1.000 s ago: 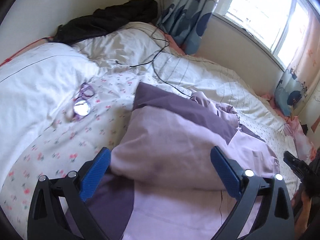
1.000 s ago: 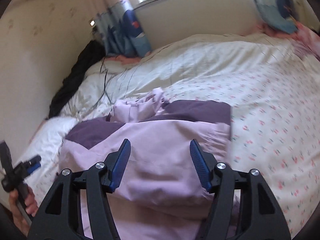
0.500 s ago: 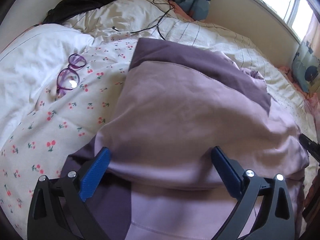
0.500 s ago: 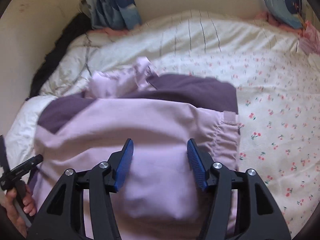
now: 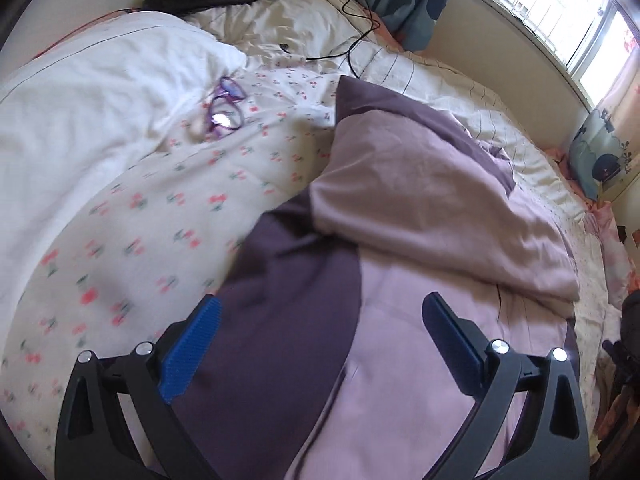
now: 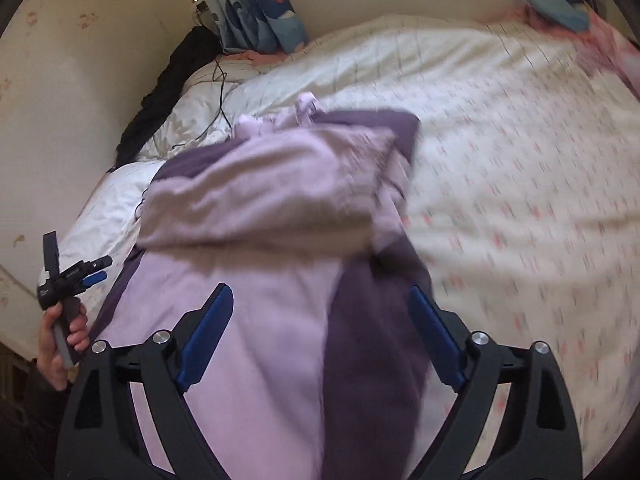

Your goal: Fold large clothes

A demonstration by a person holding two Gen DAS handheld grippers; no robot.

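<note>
Left gripper [image 5: 320, 332] spread wide, gripping nothing, hovering over lilac-and-purple garment [image 5: 420, 208]. Right gripper [image 6: 320, 328] likewise spread and empty above same garment, half folded on floral bedsheet [image 5: 140, 216]. Purple glasses [image 5: 224, 108] lying beside white pillow [image 5: 92, 92].

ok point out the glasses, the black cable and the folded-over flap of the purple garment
glasses [image 5: 225, 110], left wrist view, nearer lens
black cable [image 5: 352, 42], left wrist view, mid-run on the bedding
purple garment [image 5: 432, 200], left wrist view, folded-over light flap

One garment [image 5: 420, 208] – two grippers [image 5: 320, 332]
</note>
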